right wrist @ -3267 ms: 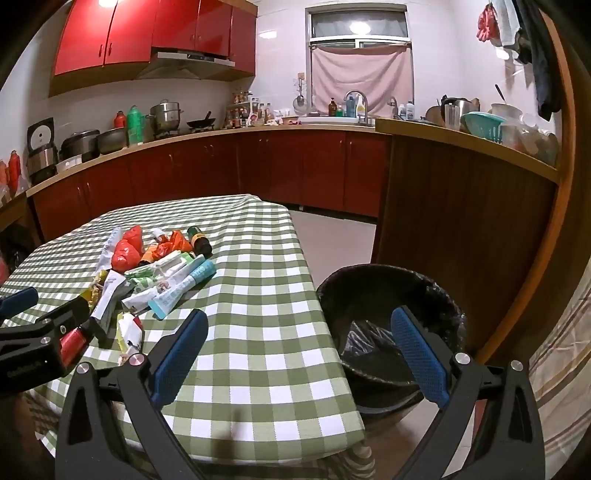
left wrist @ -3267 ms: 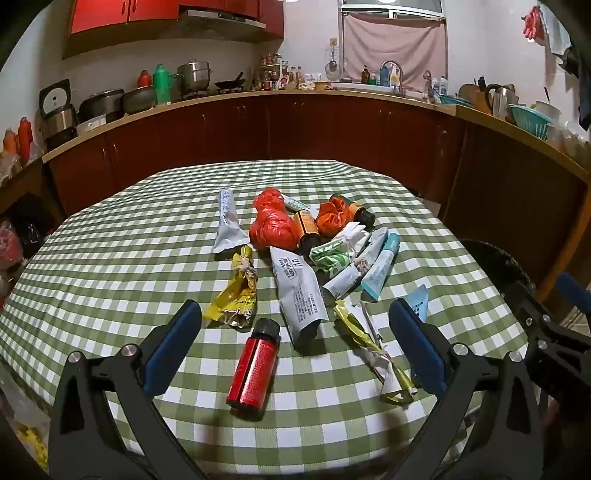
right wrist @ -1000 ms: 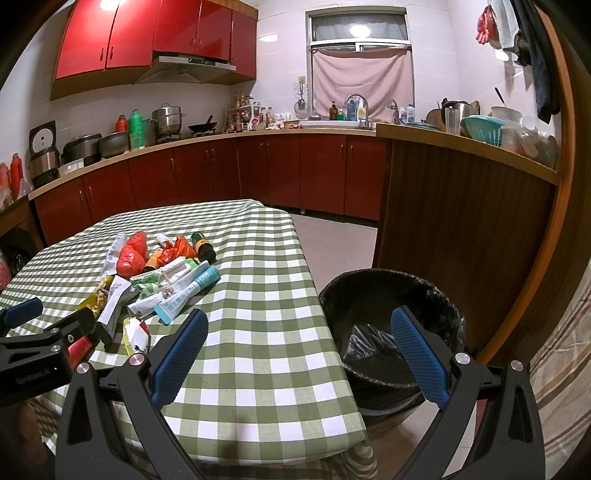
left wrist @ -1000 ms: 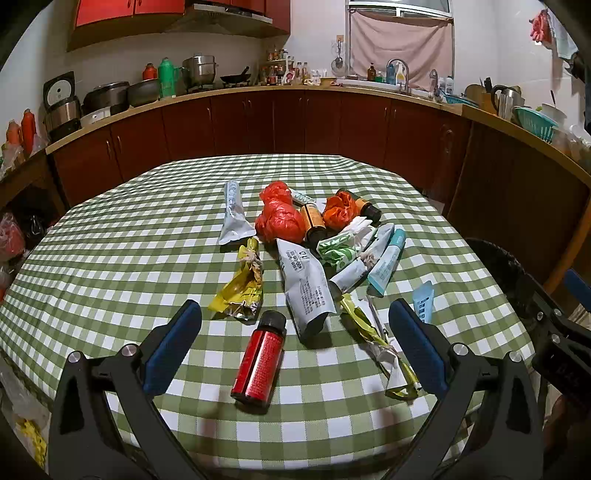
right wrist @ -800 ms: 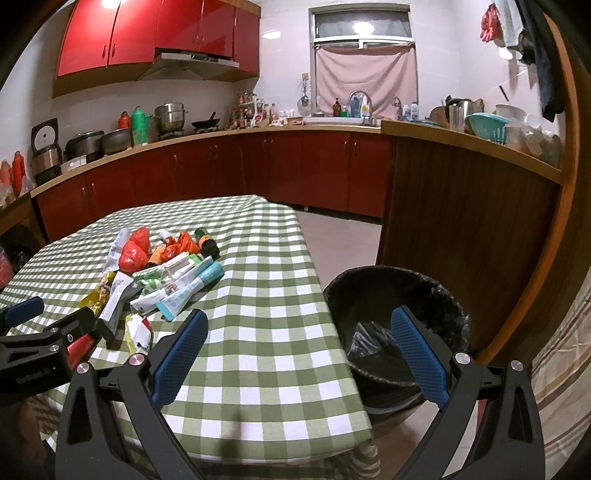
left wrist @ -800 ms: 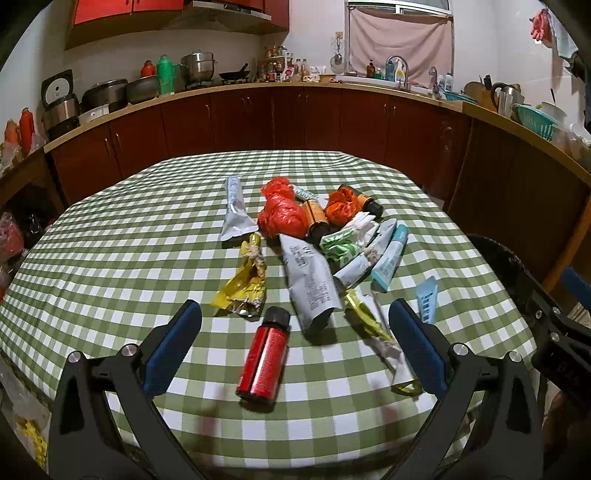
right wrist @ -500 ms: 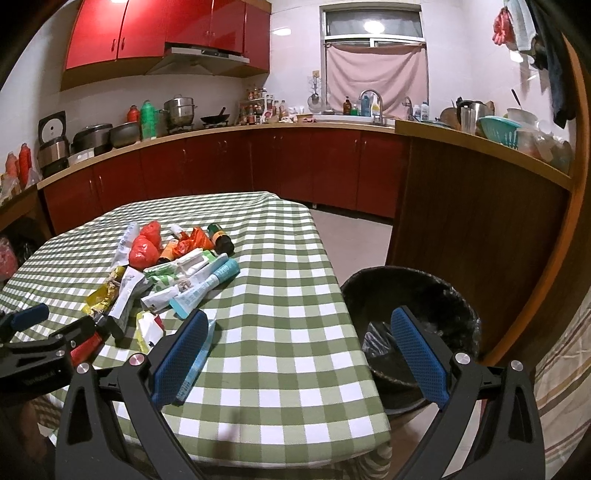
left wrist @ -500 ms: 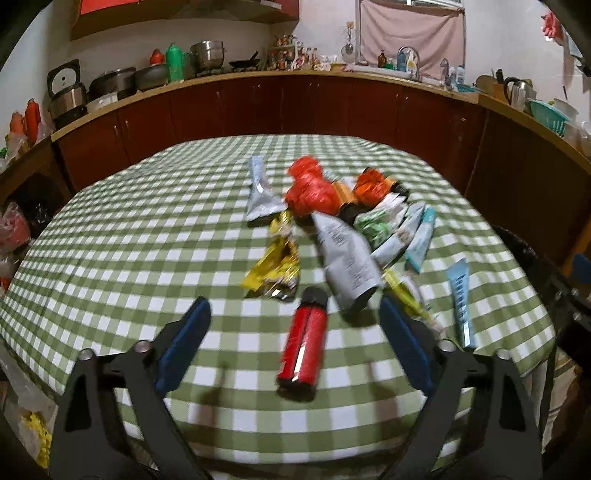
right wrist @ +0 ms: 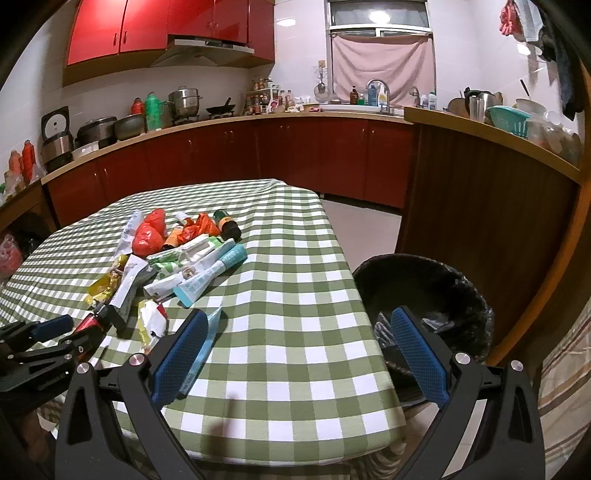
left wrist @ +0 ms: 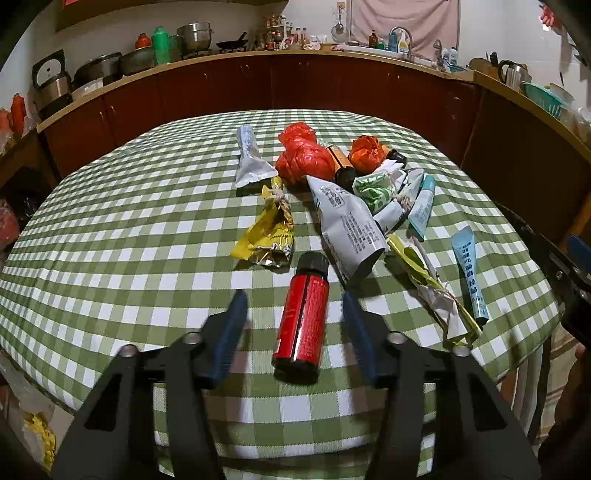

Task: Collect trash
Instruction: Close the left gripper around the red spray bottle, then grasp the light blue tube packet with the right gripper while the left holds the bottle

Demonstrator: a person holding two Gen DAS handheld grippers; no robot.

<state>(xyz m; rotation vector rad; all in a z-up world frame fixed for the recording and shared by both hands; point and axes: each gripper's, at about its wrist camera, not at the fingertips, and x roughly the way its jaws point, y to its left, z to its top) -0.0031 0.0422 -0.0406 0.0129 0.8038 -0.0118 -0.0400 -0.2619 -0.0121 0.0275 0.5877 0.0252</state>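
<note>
A red bottle with a black cap (left wrist: 303, 314) lies on the green checked table (left wrist: 129, 240), between the pads of my left gripper (left wrist: 295, 336). The jaws are partly closed around it with small gaps on both sides. Beyond it lie a yellow wrapper (left wrist: 269, 229), a grey pouch (left wrist: 347, 225), red bags (left wrist: 303, 155), several tubes and a light blue tube (left wrist: 471, 273). My right gripper (right wrist: 295, 358) is open and empty over the table's near right edge, beside a black bin (right wrist: 424, 295). The left gripper also shows in the right wrist view (right wrist: 48, 339).
Brown kitchen cabinets and a counter with pots (left wrist: 192, 35) run behind the table. A wooden counter side (right wrist: 480, 221) stands behind the bin. The bin is on the floor right of the table. The trash pile (right wrist: 177, 254) sits mid-table.
My left gripper has moved forward and its jaws have narrowed around the red bottle. My right gripper has shifted slightly left, staying open.
</note>
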